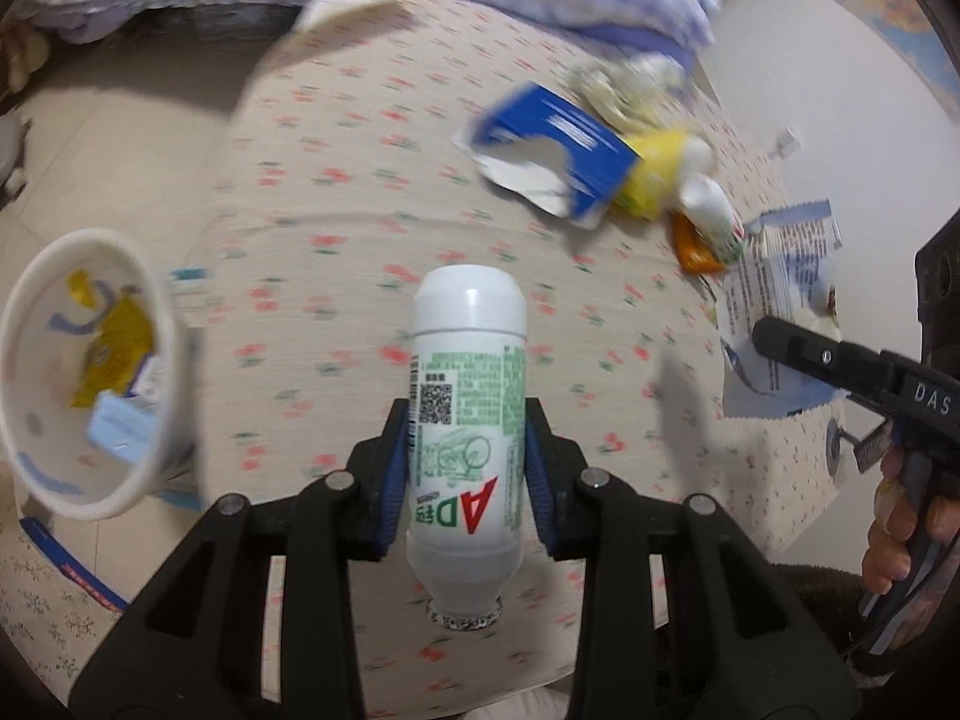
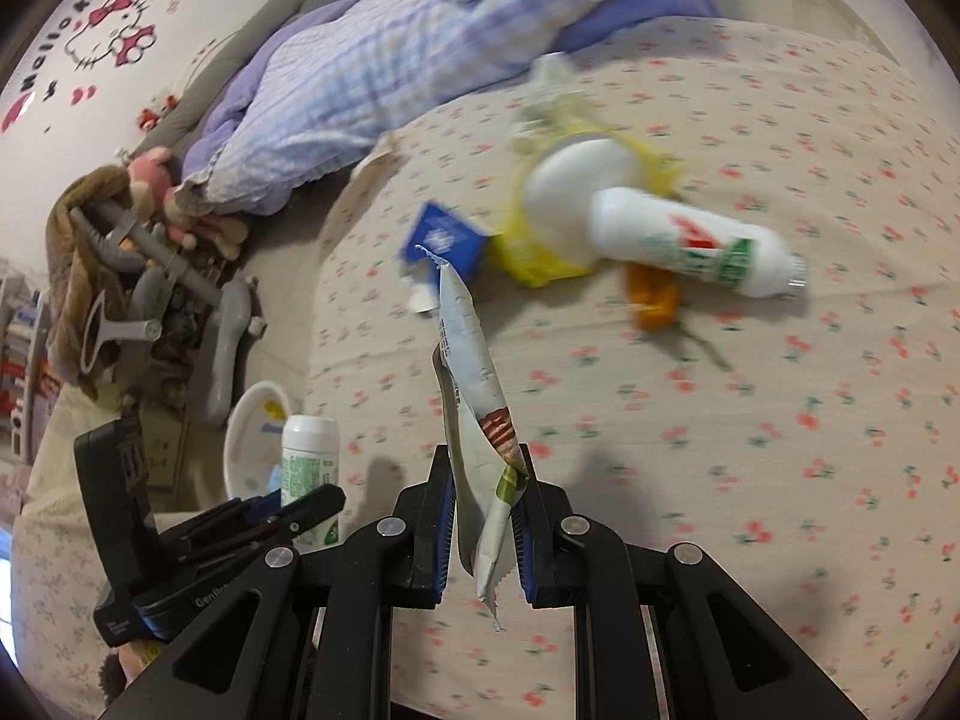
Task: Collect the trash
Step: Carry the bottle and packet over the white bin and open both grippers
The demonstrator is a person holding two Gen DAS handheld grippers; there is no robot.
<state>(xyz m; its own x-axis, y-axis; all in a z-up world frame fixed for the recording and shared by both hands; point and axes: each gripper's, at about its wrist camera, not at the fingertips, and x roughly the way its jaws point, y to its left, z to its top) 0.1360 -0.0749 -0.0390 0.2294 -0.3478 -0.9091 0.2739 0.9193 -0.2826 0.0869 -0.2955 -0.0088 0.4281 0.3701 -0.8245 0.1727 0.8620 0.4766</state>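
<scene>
My left gripper (image 1: 468, 420) is shut on a white bottle (image 1: 468, 312) with a green label, held above the flowered bedsheet (image 1: 336, 192). The same bottle (image 2: 309, 444) shows at the lower left of the right wrist view. My right gripper (image 2: 485, 456) is shut on a long white snack wrapper (image 2: 465, 348) that sticks up between its pads. A white bin (image 1: 157, 324) with yellow and blue scraps inside stands on the floor to the left, beside the bed. The bin (image 2: 252, 420) lies just past the left gripper in the right wrist view.
More trash lies on the bed: a torn blue carton (image 1: 558, 144), a yellow bag (image 1: 654, 174), a second white bottle (image 2: 690, 240) and an orange wrapper (image 2: 651, 294). A purple checked quilt (image 2: 384, 60) covers the far side. Toys and clutter (image 2: 150, 252) sit on the floor.
</scene>
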